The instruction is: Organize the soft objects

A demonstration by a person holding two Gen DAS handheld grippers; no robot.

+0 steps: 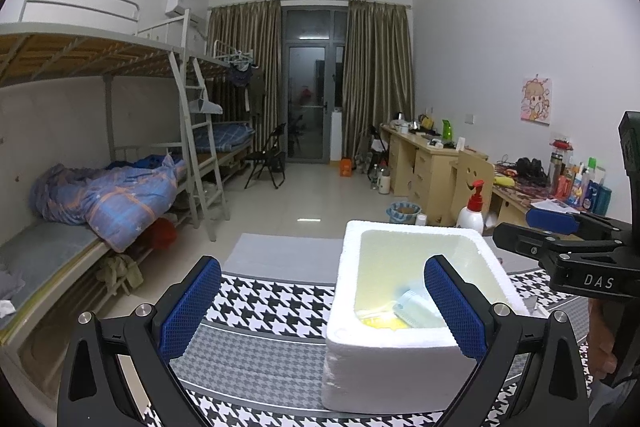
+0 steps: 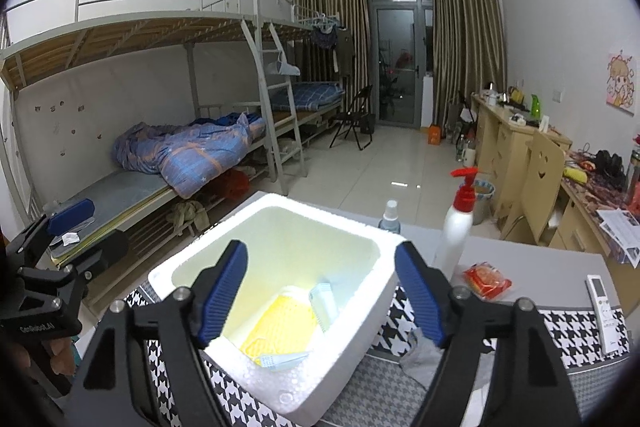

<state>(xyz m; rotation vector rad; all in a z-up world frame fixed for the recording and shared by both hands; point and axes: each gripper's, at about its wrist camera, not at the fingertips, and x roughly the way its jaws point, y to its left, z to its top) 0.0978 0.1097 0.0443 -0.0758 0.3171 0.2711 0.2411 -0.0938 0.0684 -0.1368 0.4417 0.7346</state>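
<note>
Soft items dropped into the foam box (image 2: pixel 280 311); both tools empty.

Right tool (image 2: pixel 320 297) poised over the box mouth, jaws spread wide with nothing between them, likely so a released piece lands inside. Light-blue cloth (image 2: pixel 324 301) and yellow mesh piece (image 2: pixel 280 327) lying on the box floor. Left tool (image 1: pixel 324 307) hovering beside the box, jaws equally wide, gripping nothing. Grey cloth (image 2: pixel 424 355) left on the houndstooth-covered table (image 2: pixel 580 331), just beside the box, probably next.
</note>
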